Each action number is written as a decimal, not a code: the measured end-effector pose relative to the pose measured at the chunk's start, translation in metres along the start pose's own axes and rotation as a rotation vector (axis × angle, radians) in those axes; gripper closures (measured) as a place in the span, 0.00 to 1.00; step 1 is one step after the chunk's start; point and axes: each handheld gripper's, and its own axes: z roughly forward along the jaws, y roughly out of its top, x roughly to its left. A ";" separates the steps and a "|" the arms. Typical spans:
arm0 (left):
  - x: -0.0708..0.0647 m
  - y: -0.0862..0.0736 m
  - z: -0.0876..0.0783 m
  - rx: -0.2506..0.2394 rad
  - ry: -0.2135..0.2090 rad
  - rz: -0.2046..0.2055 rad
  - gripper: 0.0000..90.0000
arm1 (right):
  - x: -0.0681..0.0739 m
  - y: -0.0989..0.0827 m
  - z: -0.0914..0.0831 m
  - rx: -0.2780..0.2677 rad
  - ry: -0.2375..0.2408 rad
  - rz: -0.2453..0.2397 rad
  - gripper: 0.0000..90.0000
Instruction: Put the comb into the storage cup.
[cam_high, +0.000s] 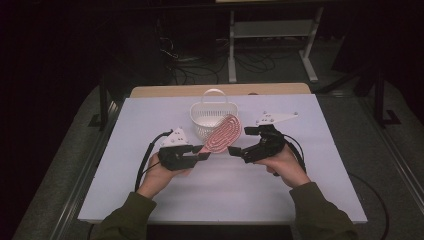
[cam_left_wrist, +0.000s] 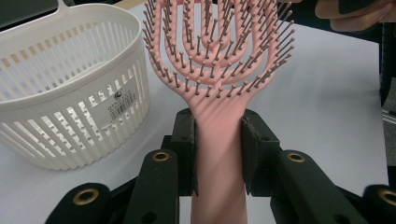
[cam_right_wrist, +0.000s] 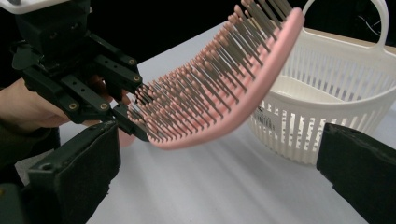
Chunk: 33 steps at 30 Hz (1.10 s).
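Pink plastic makes up the one hairbrush (cam_high: 224, 133) here: an oval, open-ribbed head curved like a shallow scoop, with looping bars that carry rows of thin brownish bristles tipped with small balls, narrowing to a flat smooth handle. The left gripper (cam_high: 201, 152) clamps that handle, its two black pads pressed against either side of it in the left gripper view (cam_left_wrist: 218, 140), and holds the brush in the air above the table (cam_high: 300, 200), the head slanting up toward the basket (cam_high: 212, 117) and reaching over its near rim.

The right gripper (cam_high: 235, 150) sits just beside the brush head, its jaws spread wide with nothing between them; in the right gripper view the bristles (cam_right_wrist: 205, 88) face down toward the table.

One white basket with slotted walls and a loop handle stands on the table behind the brush. A small barcode sticker (cam_left_wrist: 122, 105) is stuck on its side; the print on it is too small to read.

Two grippers, one brush, one basket.
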 end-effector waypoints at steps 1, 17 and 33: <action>0.000 0.000 0.000 0.000 0.001 0.001 0.78 | 0.000 0.001 0.000 0.000 0.000 -0.001 0.00; -0.003 0.000 0.002 -0.005 0.011 0.014 0.78 | 0.002 0.014 0.013 -0.026 0.014 0.004 0.00; -0.003 -0.001 0.000 -0.020 0.043 0.015 0.78 | -0.004 0.026 0.028 -0.047 0.011 0.024 0.00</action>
